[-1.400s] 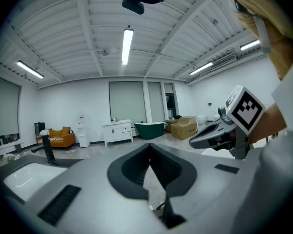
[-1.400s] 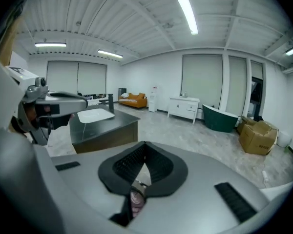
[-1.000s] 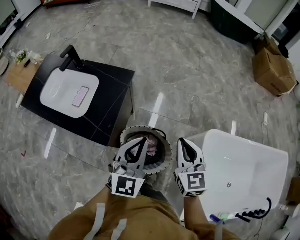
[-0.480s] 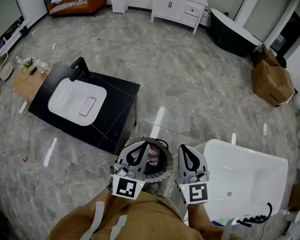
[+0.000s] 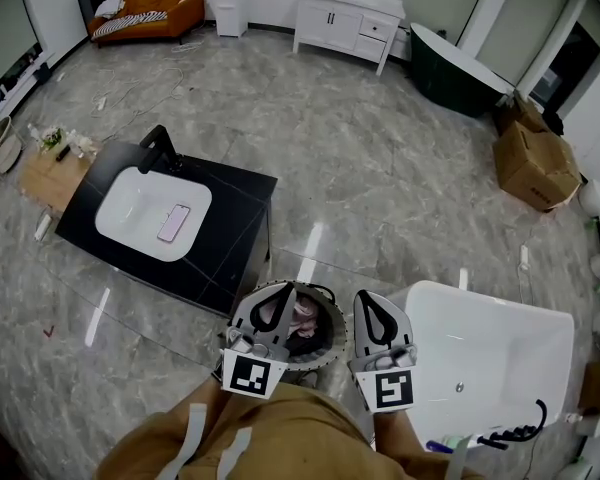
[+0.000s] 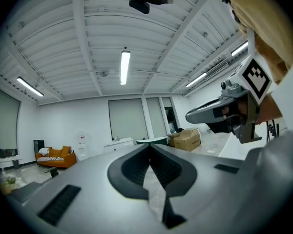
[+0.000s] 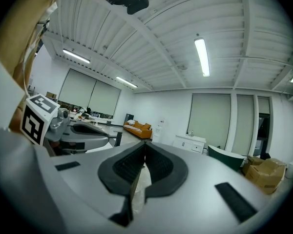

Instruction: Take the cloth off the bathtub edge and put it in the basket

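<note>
In the head view a round basket [image 5: 333, 303] stands on the floor between the black vanity and the white bathtub [image 5: 480, 294]. A pinkish cloth [image 5: 303, 314] lies inside the basket. My left gripper [image 5: 282, 289] is held over the basket's left side, jaws shut and empty. My right gripper [image 5: 369, 296] hovers between basket and tub, also shut with nothing in it. In the left gripper view the left gripper [image 6: 149, 148] points out into the room, with the right gripper [image 6: 219, 114] beside it. The right gripper view shows the right gripper [image 7: 144, 145] closed.
A black vanity [image 5: 225, 228] with a white sink and a phone [image 5: 174, 222] stands to the left. A black shower hose [image 5: 510, 430] lies on the tub's near end. Farther off are a cardboard box [image 5: 533, 164], a dark tub [image 5: 455, 56], a white cabinet [image 5: 348, 18] and an orange sofa [image 5: 145, 8].
The head view has tilted up a little, showing more of the far room. Both grippers stay shut and in nearly the same place over the basket and tub corner.
</note>
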`<state>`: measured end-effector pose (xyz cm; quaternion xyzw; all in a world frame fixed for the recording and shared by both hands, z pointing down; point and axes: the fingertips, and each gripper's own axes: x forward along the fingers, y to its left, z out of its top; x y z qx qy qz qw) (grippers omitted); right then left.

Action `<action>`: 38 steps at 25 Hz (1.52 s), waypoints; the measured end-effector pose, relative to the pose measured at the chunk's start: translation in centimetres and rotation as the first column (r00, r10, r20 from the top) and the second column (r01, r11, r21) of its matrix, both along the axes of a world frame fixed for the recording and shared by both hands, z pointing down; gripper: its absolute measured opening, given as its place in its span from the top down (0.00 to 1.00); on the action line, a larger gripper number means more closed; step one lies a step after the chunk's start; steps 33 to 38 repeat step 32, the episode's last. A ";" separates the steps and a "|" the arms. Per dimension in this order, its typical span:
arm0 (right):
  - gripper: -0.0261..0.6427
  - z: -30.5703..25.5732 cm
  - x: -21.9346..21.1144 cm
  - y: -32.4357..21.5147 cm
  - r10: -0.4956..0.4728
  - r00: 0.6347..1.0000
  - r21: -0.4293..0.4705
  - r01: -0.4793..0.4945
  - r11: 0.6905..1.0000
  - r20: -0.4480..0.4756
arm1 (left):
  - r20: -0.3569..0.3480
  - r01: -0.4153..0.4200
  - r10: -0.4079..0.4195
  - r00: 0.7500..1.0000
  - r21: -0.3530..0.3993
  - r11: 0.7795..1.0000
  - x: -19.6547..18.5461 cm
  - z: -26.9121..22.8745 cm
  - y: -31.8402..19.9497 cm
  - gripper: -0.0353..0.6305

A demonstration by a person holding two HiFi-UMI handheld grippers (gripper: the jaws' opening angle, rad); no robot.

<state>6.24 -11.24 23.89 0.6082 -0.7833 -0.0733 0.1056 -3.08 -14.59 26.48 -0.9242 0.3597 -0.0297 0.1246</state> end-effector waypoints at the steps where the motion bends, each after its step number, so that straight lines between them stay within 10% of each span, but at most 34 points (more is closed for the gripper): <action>1: 0.95 -0.1 0.0 0.1 0.004 1.000 0.003 -0.004 1.000 0.001 | 0.000 -0.002 0.002 1.000 0.003 1.000 0.0 -0.1 0.0 0.94; 38: 0.95 -0.4 -0.3 0.5 -0.034 0.999 -0.004 0.034 0.999 -0.029 | -0.001 0.041 -0.041 0.999 -0.006 0.999 -0.6 -0.2 0.6 0.94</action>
